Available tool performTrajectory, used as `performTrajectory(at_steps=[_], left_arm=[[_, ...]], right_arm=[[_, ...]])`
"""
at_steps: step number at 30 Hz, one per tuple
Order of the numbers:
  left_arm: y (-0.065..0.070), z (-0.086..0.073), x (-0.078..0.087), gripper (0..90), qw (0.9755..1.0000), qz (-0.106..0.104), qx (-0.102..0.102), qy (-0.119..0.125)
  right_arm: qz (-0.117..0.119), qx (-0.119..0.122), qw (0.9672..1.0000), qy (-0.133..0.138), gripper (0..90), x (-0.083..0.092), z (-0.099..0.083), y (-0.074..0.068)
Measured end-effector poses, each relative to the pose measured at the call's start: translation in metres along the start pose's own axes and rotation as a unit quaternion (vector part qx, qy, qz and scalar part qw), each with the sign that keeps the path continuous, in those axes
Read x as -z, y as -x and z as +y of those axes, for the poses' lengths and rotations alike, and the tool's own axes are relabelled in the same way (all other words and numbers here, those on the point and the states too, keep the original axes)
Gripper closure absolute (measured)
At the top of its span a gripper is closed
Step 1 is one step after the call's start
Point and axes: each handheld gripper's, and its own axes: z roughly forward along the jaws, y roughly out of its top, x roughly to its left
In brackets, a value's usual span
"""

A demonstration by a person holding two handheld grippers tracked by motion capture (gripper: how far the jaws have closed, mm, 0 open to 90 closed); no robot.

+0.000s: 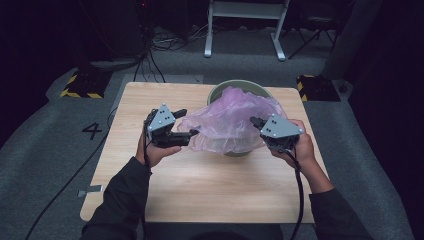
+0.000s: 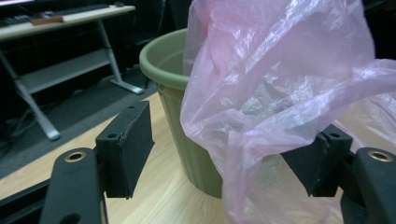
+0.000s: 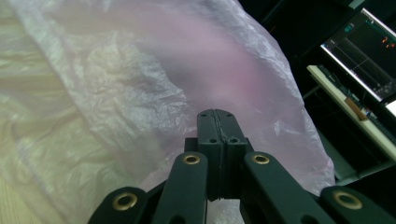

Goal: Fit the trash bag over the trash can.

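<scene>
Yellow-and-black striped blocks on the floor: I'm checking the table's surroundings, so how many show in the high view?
2. One striped block sits on the floor off the table's far left corner, the other striped block off its far right corner. More may be hidden in the dark.

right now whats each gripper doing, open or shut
Left gripper: open, pink bag hanging loose between its jaws.
Right gripper: shut; whether it pinches the bag cannot be told.

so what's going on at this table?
A person is fitting a pink plastic bag over a green bin on the wooden table. The right gripper is shut at the bag's right side; whether film is pinched is unclear. The left gripper stands open with the bag's edge hanging between its jaws, not pressed.
</scene>
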Motion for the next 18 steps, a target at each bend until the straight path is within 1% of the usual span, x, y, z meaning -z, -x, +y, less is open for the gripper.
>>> performTrajectory(at_steps=[1,2,3,4,5,6,7,8,9,10,11,12,13,14,15,16,17,18], left_arm=[[0.001,0.001,0.0,27.5,1.0,-0.003,0.001,0.001],[0.002,0.002,0.0,31.6,1.0,-0.002,-0.003,-0.001],[0.003,0.002,0.0,37.9,0.9999,0.012,-0.011,-0.003],[0.003,0.003,0.0,45.6,0.9998,0.012,-0.014,-0.003],[0.002,0.003,-0.001,49.7,0.9999,0.009,-0.013,-0.003],[0.002,0.004,-0.002,56.5,0.9998,0.014,-0.015,-0.004],[0.001,0.004,-0.003,61.5,0.9997,0.019,-0.016,-0.005],[0.0,0.005,-0.004,62.1,0.9998,0.013,-0.013,-0.004],[-0.001,0.005,-0.004,63.5,0.9998,0.011,-0.014,-0.004],[-0.001,0.006,-0.006,66.0,0.9997,0.013,-0.018,-0.005],[0.0,0.008,-0.008,66.8,0.9998,0.007,-0.017,-0.003],[0.0,0.008,-0.008,64.8,0.9998,0.007,-0.017,-0.003],[0.0,0.01,-0.009,64.8,0.9998,0.009,-0.017,-0.003],[0.001,0.011,-0.01,62.8,0.9998,0.01,-0.017,-0.003],[0.001,0.012,-0.011,60.1,0.9998,0.012,-0.016,-0.001],[0.001,0.013,-0.012,60.1,0.9998,0.01,-0.016,0.001],[0.002,0.013,-0.013,61.3,0.9999,0.006,-0.016,0.001],[0.002,0.014,-0.014,61.8,0.9998,0.008,-0.02,0.0]], right_arm=[[0.007,-0.01,0.9999,0.0,89.9,-0.001,-0.001,0.002],[0.015,-0.014,0.9998,0.002,84.1,-0.001,-0.001,0.003],[0.034,-0.021,0.9992,0.008,73.0,-0.001,-0.002,0.004],[0.049,-0.029,0.9983,0.015,65.4,0.0,-0.003,0.004],[0.045,-0.032,0.9983,0.018,63.5,0.002,-0.003,0.003],[0.043,-0.034,0.9983,0.023,54.7,0.003,-0.003,0.002],[0.053,-0.038,0.9973,0.035,45.8,0.006,-0.004,0.001],[0.069,-0.047,0.9953,0.049,40.1,0.008,-0.005,0.001],[0.073,-0.048,0.9949,0.05,33.8,0.009,-0.005,0.0],[0.077,-0.039,0.9952,0.046,31.2,0.009,-0.004,-0.002],[0.077,-0.017,0.9963,0.032,29.2,0.007,-0.004,-0.006],[0.077,-0.017,0.9963,0.032,29.2,0.007,-0.004,-0.006],[0.078,-0.007,0.9967,0.02,28.5,0.003,-0.003,-0.008],[0.073,-0.002,0.9973,0.012,29.3,0.001,-0.002,-0.01],[0.057,-0.001,0.9984,-0.006,34.0,-0.004,-0.001,-0.009],[0.057,-0.001,0.9984,-0.006,34.0,-0.004,-0.001,-0.009],[0.05,-0.001,0.9986,-0.016,40.3,-0.007,-0.001,-0.008],[0.045,0.001,0.9988,-0.02,50.2,-0.008,-0.001,-0.007]])
